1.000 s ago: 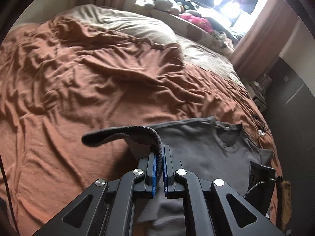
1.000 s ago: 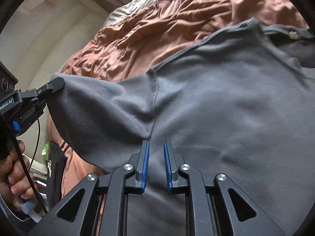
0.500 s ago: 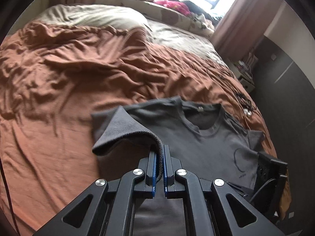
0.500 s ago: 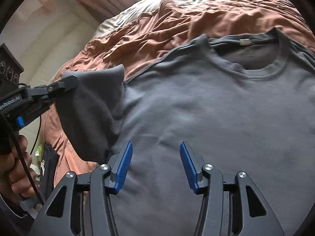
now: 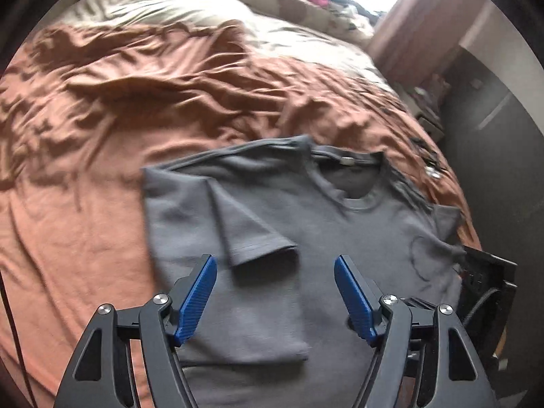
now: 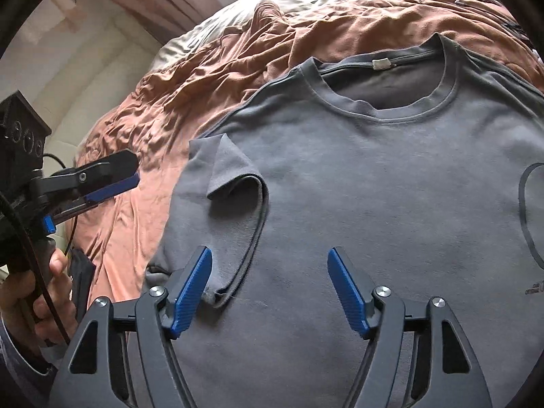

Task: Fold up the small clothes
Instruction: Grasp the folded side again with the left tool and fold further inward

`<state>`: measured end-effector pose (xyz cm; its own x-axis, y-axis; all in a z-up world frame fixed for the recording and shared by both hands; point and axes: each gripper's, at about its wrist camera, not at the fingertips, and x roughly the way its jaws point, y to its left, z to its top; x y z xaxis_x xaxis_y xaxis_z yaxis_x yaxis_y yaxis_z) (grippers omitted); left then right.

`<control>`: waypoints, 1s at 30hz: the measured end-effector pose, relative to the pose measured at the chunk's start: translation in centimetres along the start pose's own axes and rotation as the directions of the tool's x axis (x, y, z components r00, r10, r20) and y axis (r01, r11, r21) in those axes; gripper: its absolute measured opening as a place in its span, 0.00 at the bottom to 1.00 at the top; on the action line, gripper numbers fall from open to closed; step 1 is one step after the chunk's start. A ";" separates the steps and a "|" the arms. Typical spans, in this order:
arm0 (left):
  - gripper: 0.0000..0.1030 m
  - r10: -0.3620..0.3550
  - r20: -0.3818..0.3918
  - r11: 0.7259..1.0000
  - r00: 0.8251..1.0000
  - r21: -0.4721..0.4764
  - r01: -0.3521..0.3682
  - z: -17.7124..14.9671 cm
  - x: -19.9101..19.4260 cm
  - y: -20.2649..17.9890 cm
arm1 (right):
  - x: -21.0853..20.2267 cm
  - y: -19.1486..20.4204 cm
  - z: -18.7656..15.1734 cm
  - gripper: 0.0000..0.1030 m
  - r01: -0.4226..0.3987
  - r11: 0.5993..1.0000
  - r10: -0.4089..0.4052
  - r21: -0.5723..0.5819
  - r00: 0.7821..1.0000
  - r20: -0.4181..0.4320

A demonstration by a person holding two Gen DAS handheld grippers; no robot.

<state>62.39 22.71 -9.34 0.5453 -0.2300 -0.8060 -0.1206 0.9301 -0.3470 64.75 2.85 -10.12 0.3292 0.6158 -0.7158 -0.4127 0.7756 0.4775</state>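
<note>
T-shirt [image 6: 391,176], grey, lies face up on the bed, spread over the rumpled rust-brown bedspread [image 5: 136,102] with its collar [image 6: 384,112] toward the beige pillow [image 5: 163,10]. One short sleeve [image 5: 251,224] is folded inward and rests flat on the shirt's chest; its hem edge curls slightly. I see my left gripper [image 5: 275,292] above the shirt just below that folded sleeve, jaws opening wide, blue pads clear of the cloth, nothing between them. My right gripper [image 6: 270,289] hangs over the shirt's midsection, also opening, pads not pressing anything; the folded sleeve's edge lies just beside its left pad. From the right wrist view, the left gripper [image 6: 112,176] stands off the shirt's edge, over the bedspread, carried by a hand [image 6: 37,295]. A dark printed ring [image 6: 530,214] marks the shirt's chest opposite the folded sleeve.
</note>
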 end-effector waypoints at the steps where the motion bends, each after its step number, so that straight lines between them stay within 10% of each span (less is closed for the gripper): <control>1: 0.71 0.015 -0.006 1.000 1.000 -0.014 -0.015 -0.1 0.1 0.6 | 0.2 0.1 0.0 0.67 0.001 1.000 -0.001 -0.006 1.000 0.000; 8: 0.71 0.085 -0.038 0.995 0.996 -0.046 -0.087 -2.0 1.2 4.0 | 2.6 0.5 1.5 0.67 0.013 0.999 -0.013 -0.050 1.000 0.004; 16: 0.45 0.132 -0.091 0.987 0.987 -0.085 -0.139 -4.4 1.9 8.2 | 6.7 3.1 3.5 0.67 0.150 0.967 -0.158 -0.206 0.987 -0.022; 30: 0.30 0.068 -0.124 0.992 0.990 -0.100 -0.081 -7.7 1.3 9.9 | 11.4 6.2 6.4 0.50 0.254 0.903 -0.253 -0.347 0.966 0.049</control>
<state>55.53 29.40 -17.49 0.4284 -0.1999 -0.8812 -0.2466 0.9123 -0.3269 71.40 15.53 -12.08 0.4644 0.4053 -0.7875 -0.5835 0.8089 0.0722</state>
